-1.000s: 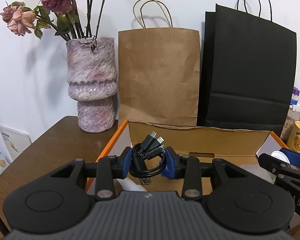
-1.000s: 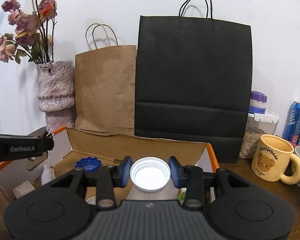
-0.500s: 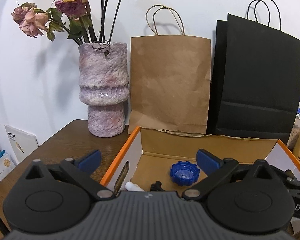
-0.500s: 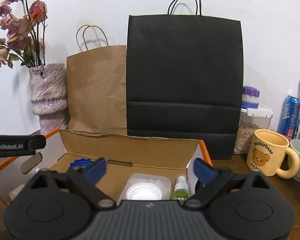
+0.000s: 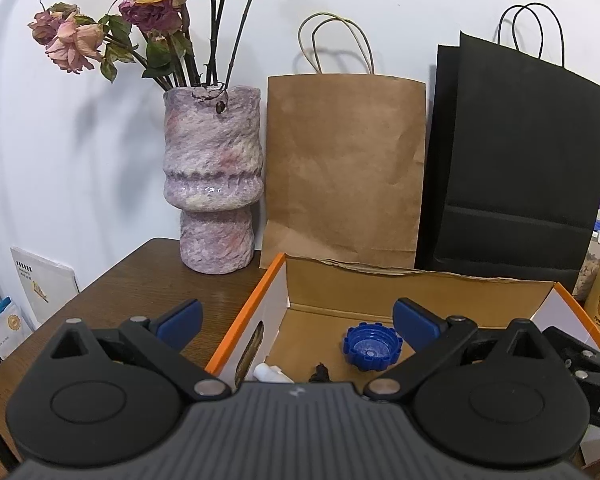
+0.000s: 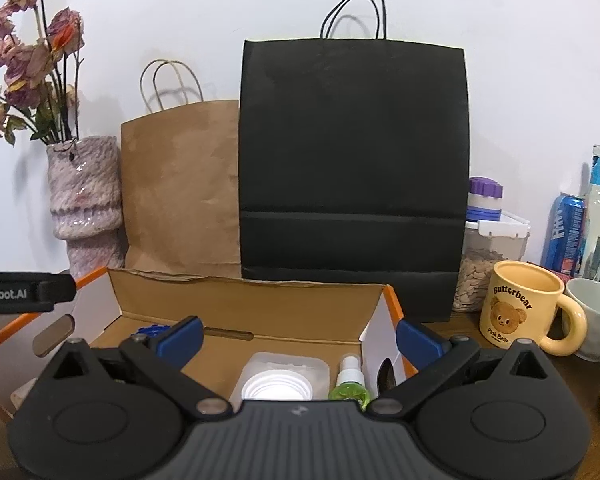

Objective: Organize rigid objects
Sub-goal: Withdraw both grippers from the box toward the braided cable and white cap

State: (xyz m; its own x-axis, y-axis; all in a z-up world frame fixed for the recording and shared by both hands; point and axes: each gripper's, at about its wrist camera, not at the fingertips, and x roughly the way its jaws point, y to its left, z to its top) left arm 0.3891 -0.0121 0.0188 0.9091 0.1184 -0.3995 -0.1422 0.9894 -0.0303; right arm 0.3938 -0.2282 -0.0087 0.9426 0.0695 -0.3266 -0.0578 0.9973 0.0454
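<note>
Cardboard box (image 5: 416,292) is sitting open on the wooden table (image 5: 148,280), holding a blue cap (image 5: 372,346), white lid (image 6: 276,390) and green spray bottle (image 6: 349,384), while the left gripper (image 5: 296,318) and right gripper (image 6: 298,336) are hovering above it, jaws spread wide and gripping nothing.

Orange-edged box (image 5: 242,312), blue cap (image 5: 372,346), mottled pink-purple vase (image 5: 213,176), black bag (image 6: 354,176).

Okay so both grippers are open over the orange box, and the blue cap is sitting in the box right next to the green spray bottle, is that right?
Not quite. The blue cap lies toward the left end of the orange box; the green spray bottle stands at its right end, beside the white lid, as the right wrist view shows. Both grippers' jaws are open.
</note>
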